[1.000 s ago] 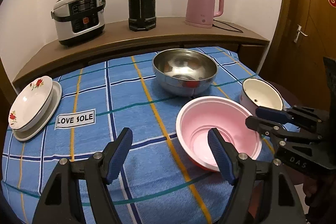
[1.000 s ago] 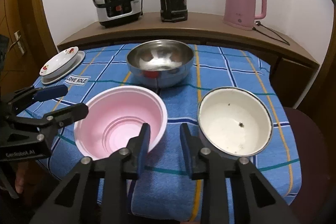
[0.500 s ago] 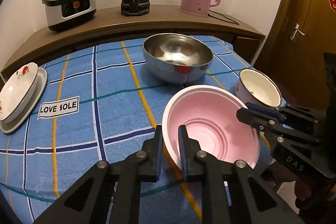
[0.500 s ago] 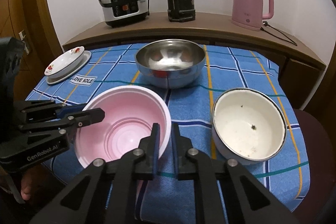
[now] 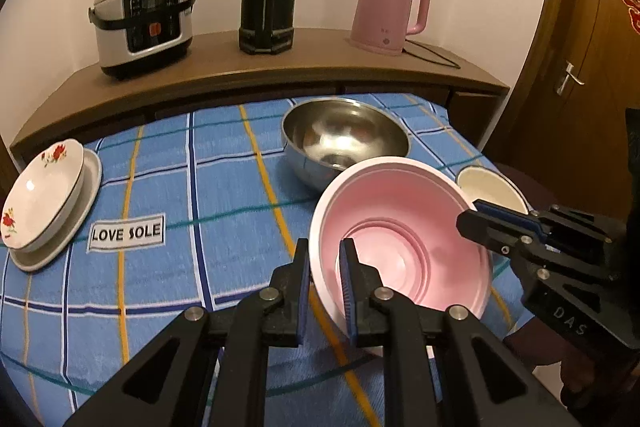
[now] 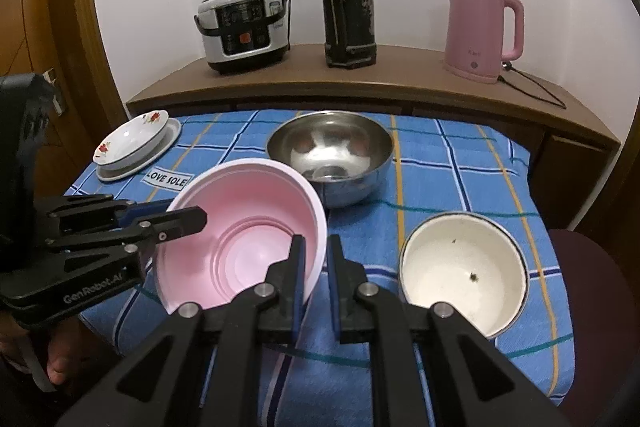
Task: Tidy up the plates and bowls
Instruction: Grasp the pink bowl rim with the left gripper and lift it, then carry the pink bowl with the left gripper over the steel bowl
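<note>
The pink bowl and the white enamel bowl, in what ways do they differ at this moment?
The pink bowl is wider than the white enamel bowl. The pink bowl is tilted and gripped at its rim by the left gripper and the right gripper; the white enamel bowl sits level on the tablecloth, untouched. The white enamel bowl has dark specks inside; the pink bowl looks clean. Both are empty and open upward.

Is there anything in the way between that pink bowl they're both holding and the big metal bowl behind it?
Nothing visible. The pink plastic bowl, pinched by the left gripper and right gripper, sits just before the steel bowl; only blue checked tablecloth lies between.
</note>
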A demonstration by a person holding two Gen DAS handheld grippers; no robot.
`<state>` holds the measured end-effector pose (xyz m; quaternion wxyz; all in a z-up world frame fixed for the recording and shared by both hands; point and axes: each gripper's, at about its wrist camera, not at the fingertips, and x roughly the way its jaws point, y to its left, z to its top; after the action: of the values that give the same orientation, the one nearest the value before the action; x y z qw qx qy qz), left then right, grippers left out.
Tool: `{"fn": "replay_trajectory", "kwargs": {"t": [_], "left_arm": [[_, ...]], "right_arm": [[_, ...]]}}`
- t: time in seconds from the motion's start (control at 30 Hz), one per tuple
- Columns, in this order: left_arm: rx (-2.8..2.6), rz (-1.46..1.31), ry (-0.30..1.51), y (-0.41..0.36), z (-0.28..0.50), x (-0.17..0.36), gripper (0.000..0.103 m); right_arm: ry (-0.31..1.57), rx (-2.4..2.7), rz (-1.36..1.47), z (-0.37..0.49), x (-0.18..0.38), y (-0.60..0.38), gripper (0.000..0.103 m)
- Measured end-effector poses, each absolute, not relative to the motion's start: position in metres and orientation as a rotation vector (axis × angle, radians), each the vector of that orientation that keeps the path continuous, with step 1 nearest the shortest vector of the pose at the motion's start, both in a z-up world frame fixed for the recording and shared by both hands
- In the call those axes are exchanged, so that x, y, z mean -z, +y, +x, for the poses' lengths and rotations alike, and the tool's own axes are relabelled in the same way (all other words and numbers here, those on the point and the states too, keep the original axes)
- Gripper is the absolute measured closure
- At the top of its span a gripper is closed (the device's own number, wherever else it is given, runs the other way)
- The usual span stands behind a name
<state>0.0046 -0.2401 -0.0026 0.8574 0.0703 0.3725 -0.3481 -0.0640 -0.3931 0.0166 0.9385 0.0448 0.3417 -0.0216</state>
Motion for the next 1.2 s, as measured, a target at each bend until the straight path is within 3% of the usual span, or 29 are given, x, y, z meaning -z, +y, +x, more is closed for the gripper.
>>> {"fn": "replay_trajectory", "kwargs": {"t": [0.83, 1.2], "left_arm": [[0.802, 0.152, 0.615, -0.285, 0.043, -0.052, 0.087], [0.825, 0.148, 0.604, -0.296, 0.079, -0.056, 0.087]], "right_arm": [[0.596, 0.135, 0.081, -0.029, -0.069, -0.434, 0.092], [0.633, 0.145, 0.106, 0.008, -0.073, -0.446, 0.092]]}}
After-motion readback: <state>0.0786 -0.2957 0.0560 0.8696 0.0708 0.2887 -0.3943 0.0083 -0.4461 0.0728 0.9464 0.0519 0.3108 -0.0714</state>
